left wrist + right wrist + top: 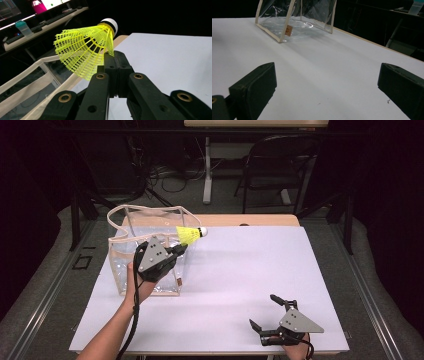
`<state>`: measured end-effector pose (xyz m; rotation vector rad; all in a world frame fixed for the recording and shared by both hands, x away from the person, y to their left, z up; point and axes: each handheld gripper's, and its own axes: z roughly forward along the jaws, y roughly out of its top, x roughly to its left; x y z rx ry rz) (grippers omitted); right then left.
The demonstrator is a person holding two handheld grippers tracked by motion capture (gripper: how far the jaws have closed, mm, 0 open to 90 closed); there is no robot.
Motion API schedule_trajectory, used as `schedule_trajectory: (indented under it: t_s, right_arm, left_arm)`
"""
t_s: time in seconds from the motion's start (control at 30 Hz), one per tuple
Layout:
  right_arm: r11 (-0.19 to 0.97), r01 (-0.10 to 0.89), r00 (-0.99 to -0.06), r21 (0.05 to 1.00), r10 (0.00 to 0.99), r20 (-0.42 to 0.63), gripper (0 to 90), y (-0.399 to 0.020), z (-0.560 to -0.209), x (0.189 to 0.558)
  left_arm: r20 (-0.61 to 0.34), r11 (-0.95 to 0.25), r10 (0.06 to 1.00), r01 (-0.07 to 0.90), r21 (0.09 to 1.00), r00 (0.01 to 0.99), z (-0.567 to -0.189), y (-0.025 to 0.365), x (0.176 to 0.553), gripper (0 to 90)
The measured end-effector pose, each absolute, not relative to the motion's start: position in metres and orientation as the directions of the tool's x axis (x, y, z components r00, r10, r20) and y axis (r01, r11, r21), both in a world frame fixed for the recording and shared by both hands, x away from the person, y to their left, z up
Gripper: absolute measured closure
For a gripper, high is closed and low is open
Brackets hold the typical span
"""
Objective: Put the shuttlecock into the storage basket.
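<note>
Your left gripper (pixel 181 249) is clenched on the skirt edge of the yellow plastic mesh shuttlecock (pixel 190 234) with a white and black cork tip. You hold it in the air over the far right corner of the clear plastic bag (pixel 125 270) with beige trim, at the left of the white table (pixel 240 270). Your right gripper (pixel 265 312) rests released, jaws wide apart, at the near right edge, well apart from the bag.

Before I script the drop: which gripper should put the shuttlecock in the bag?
Left. The left gripper is shut on the shuttlecock beside the bag. The right gripper rests open at the table's near edge.
</note>
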<state>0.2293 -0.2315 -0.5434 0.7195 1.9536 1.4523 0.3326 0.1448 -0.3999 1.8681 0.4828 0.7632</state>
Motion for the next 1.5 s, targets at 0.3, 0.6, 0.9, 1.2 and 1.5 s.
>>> schedule_trajectory:
  t_s: [0.3, 0.6, 0.9, 1.2, 1.5]
  right_arm:
    - [0.253, 0.075, -0.678, 0.964, 0.723, -0.137, 1.6, -0.231, -0.544, 0.229]
    - [0.252, 0.074, -0.677, 0.965, 0.724, -0.137, 1.6, -0.231, -0.544, 0.229]
    - [0.256, 0.076, -0.675, 0.964, 0.724, -0.139, 1.6, -0.232, -0.544, 0.23]
    - [0.256, 0.075, -0.675, 0.964, 0.724, -0.14, 1.6, -0.232, -0.544, 0.229]
    - [0.257, 0.076, -0.675, 0.963, 0.725, -0.14, 1.6, -0.232, -0.544, 0.23]
  left_arm:
    - [0.289, -0.393, 0.653, -0.014, 0.92, 0.7, -0.394, 0.152, 0.334, 90.0]
    - [0.293, -0.384, 0.669, -0.02, 0.923, 0.683, -0.387, 0.16, 0.335, 90.0]
    - [0.29, -0.38, 0.683, -0.014, 0.925, 0.67, -0.385, 0.165, 0.339, 90.0]
    - [0.287, -0.375, 0.702, -0.005, 0.927, 0.652, -0.384, 0.173, 0.343, 90.0]
    - [0.278, -0.363, 0.719, 0.002, 0.932, 0.637, -0.383, 0.179, 0.346, 90.0]
